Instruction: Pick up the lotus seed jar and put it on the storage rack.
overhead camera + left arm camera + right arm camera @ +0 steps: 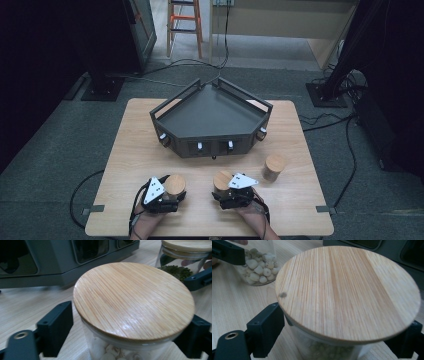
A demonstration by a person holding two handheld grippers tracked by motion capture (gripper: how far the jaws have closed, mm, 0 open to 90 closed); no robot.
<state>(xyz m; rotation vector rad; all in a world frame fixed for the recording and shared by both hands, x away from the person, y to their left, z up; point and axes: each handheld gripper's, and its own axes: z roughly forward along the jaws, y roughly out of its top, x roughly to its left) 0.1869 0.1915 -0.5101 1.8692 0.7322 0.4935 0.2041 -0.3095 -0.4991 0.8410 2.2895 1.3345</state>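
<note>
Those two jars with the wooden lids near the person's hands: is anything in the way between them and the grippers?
Nothing visible. The left gripper has its jaws on either side of the jar of pale round pieces, and the right gripper straddles the jar of green beans. Whether the pads actually press the glass cannot be told.

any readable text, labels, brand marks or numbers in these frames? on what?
None readable.
Round bamboo lids of the clear glass jars: bare wood grain, no print.
Dark grey angular tray: small white knobs on its front, no legible marking.
Black gripper jaws, light wooden table: no lettering.
</note>
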